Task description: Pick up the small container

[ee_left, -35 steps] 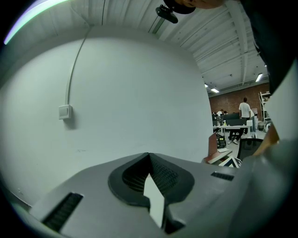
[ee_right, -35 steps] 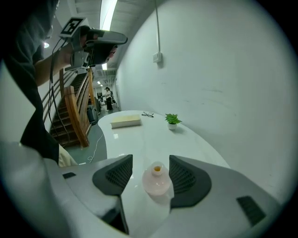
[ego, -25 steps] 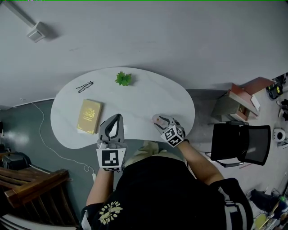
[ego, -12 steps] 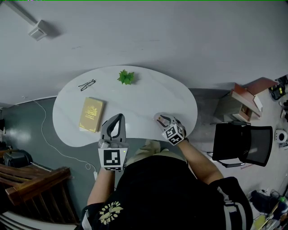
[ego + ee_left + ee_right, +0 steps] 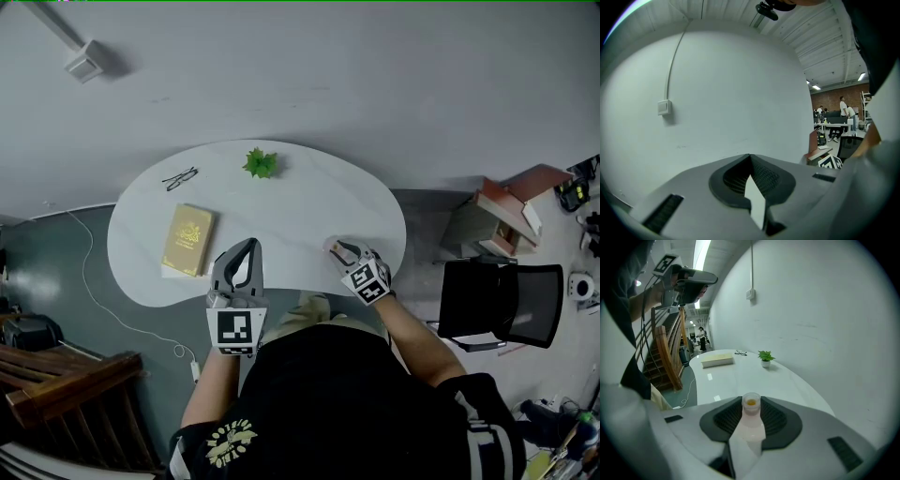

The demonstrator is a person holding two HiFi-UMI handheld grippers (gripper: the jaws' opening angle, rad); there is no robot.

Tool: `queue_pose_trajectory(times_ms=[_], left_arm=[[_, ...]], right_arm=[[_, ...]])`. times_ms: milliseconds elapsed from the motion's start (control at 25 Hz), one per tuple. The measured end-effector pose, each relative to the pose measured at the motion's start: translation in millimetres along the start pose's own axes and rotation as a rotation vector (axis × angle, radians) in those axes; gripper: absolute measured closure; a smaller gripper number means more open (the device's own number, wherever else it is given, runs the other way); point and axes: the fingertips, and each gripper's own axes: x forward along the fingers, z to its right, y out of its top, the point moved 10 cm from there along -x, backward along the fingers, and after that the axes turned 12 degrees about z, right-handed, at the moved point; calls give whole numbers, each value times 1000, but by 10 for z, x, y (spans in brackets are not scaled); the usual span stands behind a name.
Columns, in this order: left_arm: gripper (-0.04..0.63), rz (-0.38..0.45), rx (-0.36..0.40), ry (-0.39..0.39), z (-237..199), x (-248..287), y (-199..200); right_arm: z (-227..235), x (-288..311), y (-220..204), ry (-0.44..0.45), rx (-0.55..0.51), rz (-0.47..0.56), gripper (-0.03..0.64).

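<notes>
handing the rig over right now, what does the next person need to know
Left gripper: shut, empty, held over the near edge of the table.
Right gripper: its jaws have just been closing and now pinch the small container between them.
Small container: upright in the right gripper, near the table's near right edge; open top, something orange inside.
Done: reach and grasp.
Left to do: lift it clear of the table, probably best kept upright. Whether its base is already off the surface cannot be told.
</notes>
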Motion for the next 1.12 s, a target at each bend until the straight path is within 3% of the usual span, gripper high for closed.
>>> queue_pose_trajectory(times_ms=[560, 1120], left_arm=[[591, 46, -2, -5, 80, -40, 125], [591, 85, 0, -9, 159, -16, 250]], right_arm=[[90, -499, 827, -36, 43, 71, 482], [218, -1003, 1695, -45, -12, 179, 482]])
